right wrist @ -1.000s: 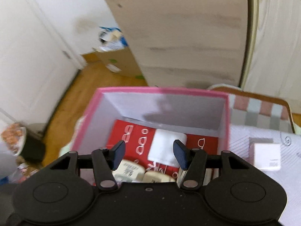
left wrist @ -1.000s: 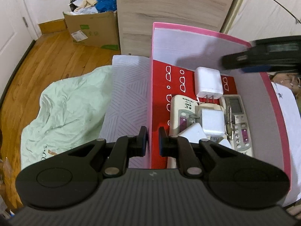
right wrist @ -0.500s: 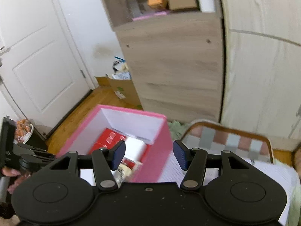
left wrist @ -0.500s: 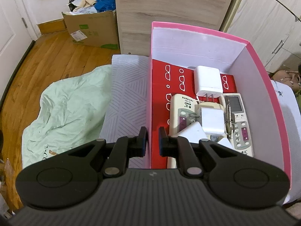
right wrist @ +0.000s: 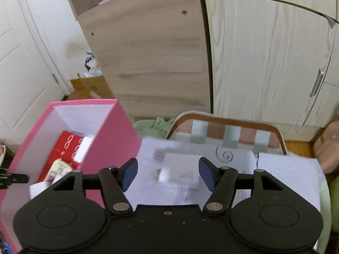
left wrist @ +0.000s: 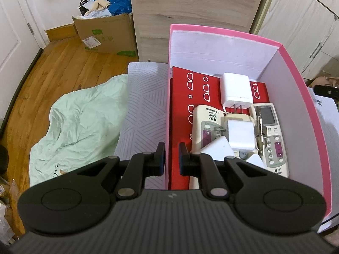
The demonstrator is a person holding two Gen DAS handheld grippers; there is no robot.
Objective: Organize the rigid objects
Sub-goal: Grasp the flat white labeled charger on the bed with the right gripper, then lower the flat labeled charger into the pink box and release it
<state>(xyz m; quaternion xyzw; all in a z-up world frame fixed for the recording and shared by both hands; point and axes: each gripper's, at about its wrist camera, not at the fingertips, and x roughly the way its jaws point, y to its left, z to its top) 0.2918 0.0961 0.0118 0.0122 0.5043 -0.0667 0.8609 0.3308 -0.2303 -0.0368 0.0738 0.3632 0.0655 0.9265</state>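
My left gripper (left wrist: 171,158) is shut on the left wall of the pink box (left wrist: 294,80). The box holds a white charger (left wrist: 235,90), a second white charger (left wrist: 240,135), two remote controls (left wrist: 204,124) (left wrist: 273,141) and a red sheet with glasses print (left wrist: 184,97). My right gripper (right wrist: 167,172) is open and empty, right of the pink box (right wrist: 114,135). A small white box (right wrist: 180,172) lies on the white cloth between and just beyond its fingers, blurred.
A wooden cabinet (left wrist: 190,6) stands behind the box. A cardboard carton (left wrist: 103,36) sits on the wood floor at left. A green blanket (left wrist: 80,122) lies left of the white cloth. A checked chair back (right wrist: 226,131) is behind the white cloth, wardrobe doors (right wrist: 275,53) beyond.
My right gripper has left the pink box, swinging up and to the right, and now faces the small white box. My left gripper keeps its hold on the box wall.
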